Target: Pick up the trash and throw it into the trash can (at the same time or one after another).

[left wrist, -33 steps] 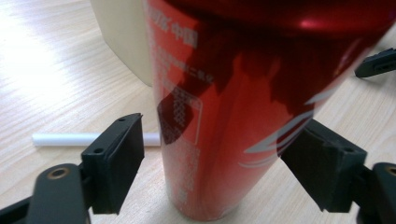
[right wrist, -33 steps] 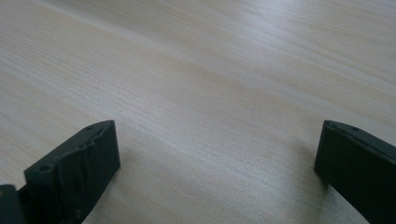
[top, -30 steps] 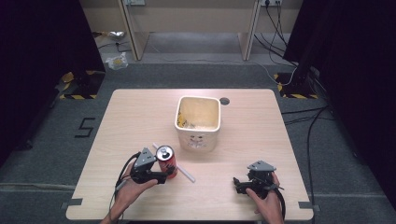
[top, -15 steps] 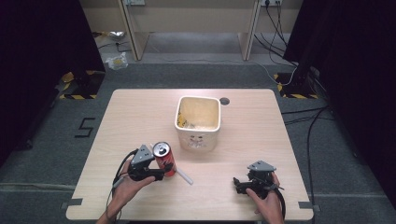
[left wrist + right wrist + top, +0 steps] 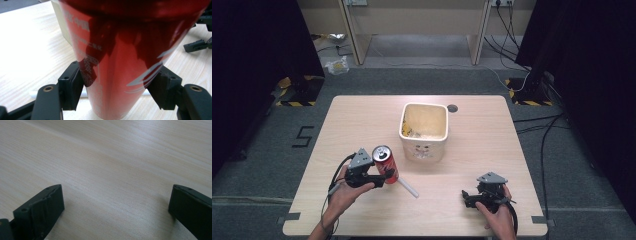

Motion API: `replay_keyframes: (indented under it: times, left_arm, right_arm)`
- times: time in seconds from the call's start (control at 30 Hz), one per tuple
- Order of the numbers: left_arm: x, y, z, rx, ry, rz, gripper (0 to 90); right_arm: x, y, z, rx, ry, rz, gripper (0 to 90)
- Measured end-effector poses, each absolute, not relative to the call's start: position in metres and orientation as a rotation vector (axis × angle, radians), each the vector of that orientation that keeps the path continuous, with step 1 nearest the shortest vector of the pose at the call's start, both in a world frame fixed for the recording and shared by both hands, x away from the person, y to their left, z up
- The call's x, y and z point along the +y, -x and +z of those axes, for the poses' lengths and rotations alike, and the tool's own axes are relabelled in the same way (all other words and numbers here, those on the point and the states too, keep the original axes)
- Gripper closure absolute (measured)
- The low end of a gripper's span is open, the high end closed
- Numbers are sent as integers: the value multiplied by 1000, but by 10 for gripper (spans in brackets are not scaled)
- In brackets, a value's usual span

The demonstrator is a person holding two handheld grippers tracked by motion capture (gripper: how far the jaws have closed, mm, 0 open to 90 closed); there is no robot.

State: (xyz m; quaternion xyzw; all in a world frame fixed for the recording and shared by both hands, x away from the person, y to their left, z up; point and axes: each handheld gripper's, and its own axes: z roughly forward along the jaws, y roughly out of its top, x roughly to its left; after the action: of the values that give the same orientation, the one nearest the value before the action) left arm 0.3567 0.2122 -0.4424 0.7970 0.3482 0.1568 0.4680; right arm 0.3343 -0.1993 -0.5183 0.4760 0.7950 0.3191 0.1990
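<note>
The left gripper (image 5: 382, 175) was clamped on an upright red can (image 5: 384, 162), both jaws pressed to its sides in the left gripper view (image 5: 117, 100), at the front-left of the table (image 5: 362, 115). A white stick (image 5: 408, 189) lay on the table just right of the can, and a cream bin (image 5: 424, 131) stood behind, near the table's middle. The right gripper (image 5: 468, 196) sat low at front-right, its jaws spread wide over bare wood (image 5: 115, 202) with nothing between them.

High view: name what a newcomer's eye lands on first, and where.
A red soda can stands out near the table's front left, clamped between the jaws of the left gripper. Behind it, mid-table, sits a cream bin with scraps inside. The right gripper rests open at the front right.
</note>
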Motion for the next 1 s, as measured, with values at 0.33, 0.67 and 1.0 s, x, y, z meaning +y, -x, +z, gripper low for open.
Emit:
replay_keyframes:
  times: [0.33,0.67,1.0]
  left_arm:
    - [220,-366,-422,853,-1908,393,337]
    - [223,-380,-404,849,-1907,397,338]
    - [223,-387,-390,837,-1892,393,337]
  right_arm:
    - [-199,-334,-518,2223,-1331,893,3]
    - [-199,-334,-518,2223,-1329,892,3]
    - [-199,-334,-518,2223,-1332,893,3]
